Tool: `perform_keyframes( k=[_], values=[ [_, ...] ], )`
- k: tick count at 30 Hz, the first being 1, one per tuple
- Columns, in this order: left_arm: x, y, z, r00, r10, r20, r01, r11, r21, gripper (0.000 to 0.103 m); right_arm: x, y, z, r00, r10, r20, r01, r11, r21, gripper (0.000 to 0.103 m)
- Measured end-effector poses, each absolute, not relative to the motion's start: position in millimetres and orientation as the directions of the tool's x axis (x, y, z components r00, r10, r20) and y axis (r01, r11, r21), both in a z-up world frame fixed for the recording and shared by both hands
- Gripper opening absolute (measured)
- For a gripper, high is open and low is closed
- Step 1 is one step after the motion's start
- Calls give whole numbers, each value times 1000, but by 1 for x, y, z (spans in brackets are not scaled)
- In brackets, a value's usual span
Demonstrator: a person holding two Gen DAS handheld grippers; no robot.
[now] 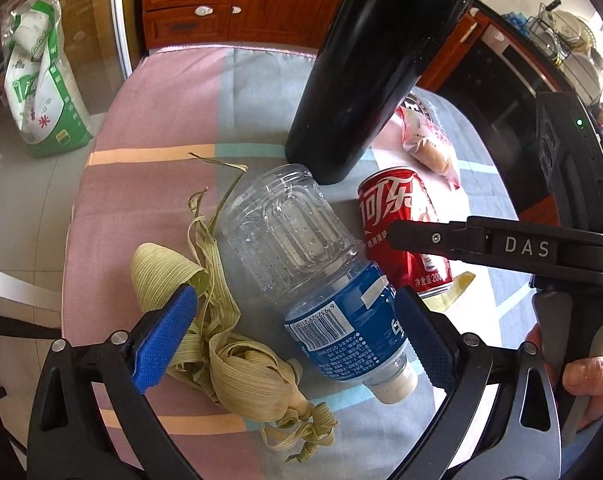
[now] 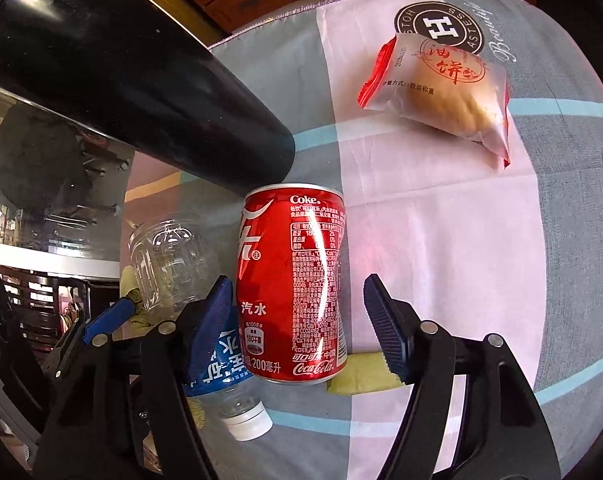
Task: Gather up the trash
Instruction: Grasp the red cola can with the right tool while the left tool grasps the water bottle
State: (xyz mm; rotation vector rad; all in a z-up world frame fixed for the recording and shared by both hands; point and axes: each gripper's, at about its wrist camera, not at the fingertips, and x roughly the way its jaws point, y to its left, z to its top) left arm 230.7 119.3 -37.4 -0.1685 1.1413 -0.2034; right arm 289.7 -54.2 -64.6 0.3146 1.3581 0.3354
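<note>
A red cola can [image 2: 297,280] lies on the tablecloth between the blue pads of my right gripper [image 2: 299,324]. Its left pad is at the can's side and the right pad stands a little off it, so the gripper is open. Beside the can lies a clear plastic bottle [image 1: 325,280] with a blue label and white cap. My left gripper [image 1: 293,336] is open around the bottle's label end, its left pad over dry corn husks [image 1: 229,360]. The right gripper's black finger [image 1: 501,244] crosses above the can [image 1: 397,208].
A tall black flask [image 1: 381,60] stands just behind the bottle and can. A wrapped pastry packet [image 2: 441,96] lies further back, and a yellow scrap [image 2: 361,372] by the can. The striped tablecloth [image 1: 161,120] ends at the left, with a green-white bag [image 1: 41,80] on the floor. A person's hand [image 1: 589,372] holds the right gripper.
</note>
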Motion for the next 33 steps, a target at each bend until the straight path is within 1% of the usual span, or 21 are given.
perform_keyframes(
  k=[3,6,13,14,17,19,23,25,29,30,33],
  values=[
    [232,115,-39,396,-242,-886,70,970,-234,99,287,-59,-67,173,438,-882,-56,898,436,48],
    [235,110,-38,394,-243,-887,69,970,-235,99,282,-68,-62,198,422,-885,-57,906,419,48],
    [247,99,-41,420,-214,-882,35,975,-219,98,269,-102,-55,222,424,-878,-21,902,431,48],
    [248,97,-40,430,-210,-878,34,976,-216,97,267,-107,-55,223,426,-877,-15,901,434,48],
    [249,83,-41,424,-208,-881,69,978,-197,71,261,-122,-54,230,431,-872,4,896,444,48],
    [246,68,-43,415,-220,-883,123,975,-185,68,257,-129,-52,237,434,-869,13,893,449,48],
    [231,35,-46,382,-261,-886,248,953,-174,68,249,-145,-51,249,442,-862,25,887,462,48],
    [225,22,-48,381,-248,-891,277,950,-146,68,245,-150,-50,257,439,-861,27,887,460,48],
    [228,18,-60,342,-221,-913,249,959,-138,72,240,-168,-50,261,445,-857,43,881,470,48],
    [230,19,-64,332,-215,-918,231,963,-141,73,238,-172,-50,263,445,-856,47,880,472,48],
    [234,26,-72,316,-179,-932,154,979,-135,74,233,-180,-51,269,444,-855,58,878,475,48]
  ],
)
